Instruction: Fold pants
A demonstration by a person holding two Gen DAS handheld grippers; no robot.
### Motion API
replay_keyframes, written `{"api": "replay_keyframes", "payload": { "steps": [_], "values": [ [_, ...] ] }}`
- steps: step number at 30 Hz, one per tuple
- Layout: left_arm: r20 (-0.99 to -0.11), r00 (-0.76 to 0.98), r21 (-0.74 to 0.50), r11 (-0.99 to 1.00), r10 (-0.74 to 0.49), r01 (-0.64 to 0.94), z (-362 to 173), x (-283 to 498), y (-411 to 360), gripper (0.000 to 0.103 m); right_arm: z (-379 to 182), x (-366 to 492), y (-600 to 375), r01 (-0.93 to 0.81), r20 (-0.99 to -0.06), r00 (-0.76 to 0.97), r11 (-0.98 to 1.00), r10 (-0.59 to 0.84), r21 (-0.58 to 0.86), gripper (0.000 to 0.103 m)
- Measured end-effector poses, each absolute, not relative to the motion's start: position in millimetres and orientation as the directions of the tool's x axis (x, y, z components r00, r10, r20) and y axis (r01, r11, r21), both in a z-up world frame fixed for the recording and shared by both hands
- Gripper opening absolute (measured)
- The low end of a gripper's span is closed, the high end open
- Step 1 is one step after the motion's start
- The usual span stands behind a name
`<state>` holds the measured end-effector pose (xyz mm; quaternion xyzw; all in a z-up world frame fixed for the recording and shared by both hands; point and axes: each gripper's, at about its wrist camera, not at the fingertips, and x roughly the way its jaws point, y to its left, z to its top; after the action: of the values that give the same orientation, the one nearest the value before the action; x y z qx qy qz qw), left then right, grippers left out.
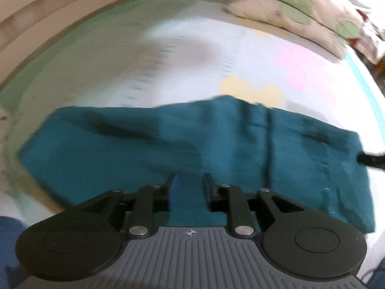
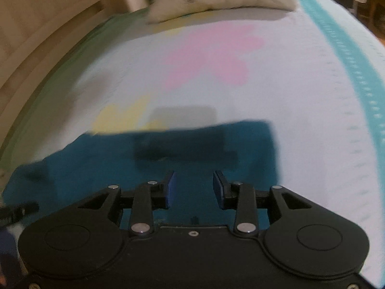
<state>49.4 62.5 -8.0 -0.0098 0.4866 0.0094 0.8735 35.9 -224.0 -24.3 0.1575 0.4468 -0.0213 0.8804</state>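
Your teal pants (image 1: pixel 192 144) lie folded into a long, wrinkled band across the bed (image 1: pixel 182 55), over its white sheet with pink and yellow patches. Pillows (image 1: pixel 288 7) are stacked at the far end. Your left gripper (image 1: pixel 189 180) hovers above the cloth, fingers narrowly apart and holding nothing. Your right gripper (image 2: pixel 193 180) hovers too, fingers wider and empty. Both views are blurred.

Surface: bed (image 1: pixel 182 55), white sheet, pink and yellow patches.
Near edge: teal pants (image 1: pixel 168 144), lying flat.
Far edge: stacked pillows (image 1: pixel 296 7).
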Motion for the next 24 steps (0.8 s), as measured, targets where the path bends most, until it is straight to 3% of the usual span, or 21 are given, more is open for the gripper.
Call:
{"api": "replay_keyframes", "payload": {
  "steps": [4,6,8,9,13,18,24],
  "values": [
    [-0.85,0.526,-0.024,0.997,0.018,-0.072,2.3,45.5,103.6,0.031,-27.1,32.3,-193.5,0.113,-0.796,0.588,0.96,0.143,0.255,0.045],
    [-0.852,0.522,-0.105,0.99,-0.043,-0.09,5.4,42.5,129.4,0.041,-26.9,38.8,-184.7,0.093,-0.799,0.581,0.963,0.155,0.255,0.045],
    [-0.85,0.521,-0.168,0.978,-0.078,-0.127,4.7,40.1,153.1,0.061,-28.4,45.3,-182.5,0.078,-0.801,0.574,0.962,0.17,0.26,0.045],
    [-0.85,0.522,-0.173,0.973,-0.071,-0.15,2.4,39.4,160.5,0.065,-28.6,46.3,-180.4,0.073,-0.802,0.572,0.963,0.174,0.261,0.045],
    [-0.856,0.517,-0.147,0.966,-0.018,-0.211,-6.4,33.4,184.1,0.067,-30.6,50.3,-175.5,0.062,-0.804,0.567,0.964,0.18,0.26,0.045],
    [-0.878,0.478,-0.175,0.95,-0.031,-0.26,-21.1,29.4,207.2,0.074,-32.9,53.3,-173.5,0.061,-0.81,0.556,0.963,0.185,0.261,0.045],
    [-0.895,0.445,-0.168,0.945,-0.027,-0.282,-42.7,35.8,211.9,0.075,-36.4,56.7,-172.6,0.06,-0.816,0.546,0.963,0.19,0.264,0.045]
  ]
}}
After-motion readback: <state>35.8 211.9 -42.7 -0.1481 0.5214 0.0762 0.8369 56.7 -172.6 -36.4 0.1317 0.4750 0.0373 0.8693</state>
